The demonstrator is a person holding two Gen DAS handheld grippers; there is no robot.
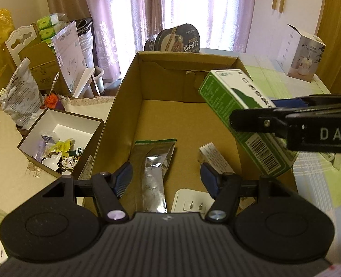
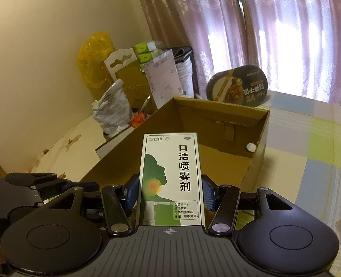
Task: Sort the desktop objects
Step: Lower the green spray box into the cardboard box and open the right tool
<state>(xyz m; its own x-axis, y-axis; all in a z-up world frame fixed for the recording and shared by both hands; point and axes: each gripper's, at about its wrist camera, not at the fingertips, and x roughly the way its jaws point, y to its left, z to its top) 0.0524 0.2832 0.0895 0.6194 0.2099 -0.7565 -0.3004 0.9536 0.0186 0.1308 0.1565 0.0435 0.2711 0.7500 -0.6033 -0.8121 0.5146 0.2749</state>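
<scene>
One slip is your risk: the right gripper [image 2: 170, 190], fingers clamped on the spray box [image 2: 171, 180] at mid-frame, could drop it outside the cardboard box [image 2: 218, 120], while the left gripper [image 1: 167, 176] waits, fingers apart.

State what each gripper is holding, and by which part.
The right gripper clamps the green-and-white spray box by its long sides, near the lower end. The left gripper is open, holding nothing.

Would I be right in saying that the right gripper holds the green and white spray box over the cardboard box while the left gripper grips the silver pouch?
Not quite. The left gripper is open and empty; in the left wrist view the silver pouch lies on the floor of the cardboard box between its fingers, ungripped. The right gripper does hold the green and white spray box over it.
</scene>
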